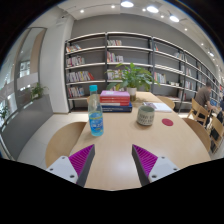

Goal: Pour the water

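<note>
Bookshelves (120, 60): long run across the far wall, several tiers, rows of books, pale uprights. Table (120, 135): large, light wood, smooth matte top, rounded near-left corner, reaching from the fingers to the far middle of the room. Chairs (205, 118): wooden, slatted backs, along the table's right side; a seated person partly visible beyond them at far right. Potted plant (134, 77): green, leafy, far end of the table, behind the books. Stack of books (116, 99): flat pile, red and dark covers, far centre of the table, just right of the bottle. Water bottle (95, 111): task item, clear plastic, tall cylinder, blue cap, blue-tinted label band, upright on the table, left of centre, well beyond the fingers and apart from them; fill level not readable. Cup (146, 114): squat, rounded, grey-patterned, right of the bottle, near the books; contents not visible. Small disc (167, 122): flat, dark red, right of the cup. Gripper (115, 160): fingers spread wide, magenta pads (82, 158) facing inward, nothing between them, bare tabletop ahead.
</note>
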{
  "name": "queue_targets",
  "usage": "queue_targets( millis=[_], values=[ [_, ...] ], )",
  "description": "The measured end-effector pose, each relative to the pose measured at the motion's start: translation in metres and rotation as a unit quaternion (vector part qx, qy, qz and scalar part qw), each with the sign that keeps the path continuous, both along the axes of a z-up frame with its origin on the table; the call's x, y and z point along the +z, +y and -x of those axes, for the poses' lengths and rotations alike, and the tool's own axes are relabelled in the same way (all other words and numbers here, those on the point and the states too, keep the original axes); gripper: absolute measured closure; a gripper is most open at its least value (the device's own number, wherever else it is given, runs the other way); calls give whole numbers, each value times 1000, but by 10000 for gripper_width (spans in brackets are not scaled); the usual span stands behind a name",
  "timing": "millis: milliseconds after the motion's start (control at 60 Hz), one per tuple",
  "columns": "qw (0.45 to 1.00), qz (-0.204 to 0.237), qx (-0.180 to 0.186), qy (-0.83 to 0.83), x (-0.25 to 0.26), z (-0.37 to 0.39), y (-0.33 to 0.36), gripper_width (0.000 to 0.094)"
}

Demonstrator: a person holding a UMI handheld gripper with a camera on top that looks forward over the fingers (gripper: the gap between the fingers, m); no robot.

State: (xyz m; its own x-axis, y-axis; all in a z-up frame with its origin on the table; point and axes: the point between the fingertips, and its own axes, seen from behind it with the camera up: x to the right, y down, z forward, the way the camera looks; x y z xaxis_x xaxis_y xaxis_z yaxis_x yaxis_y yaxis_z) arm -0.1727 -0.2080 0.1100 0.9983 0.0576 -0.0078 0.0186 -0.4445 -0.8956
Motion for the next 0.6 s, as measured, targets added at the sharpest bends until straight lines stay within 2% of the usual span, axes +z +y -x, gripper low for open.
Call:
queue_targets(
  millis=[167, 600],
  values=[
    [1000, -8, 19, 16, -6, 53, 58, 175],
    [999, -32, 9, 16, -14, 95, 218, 177]
  ],
)
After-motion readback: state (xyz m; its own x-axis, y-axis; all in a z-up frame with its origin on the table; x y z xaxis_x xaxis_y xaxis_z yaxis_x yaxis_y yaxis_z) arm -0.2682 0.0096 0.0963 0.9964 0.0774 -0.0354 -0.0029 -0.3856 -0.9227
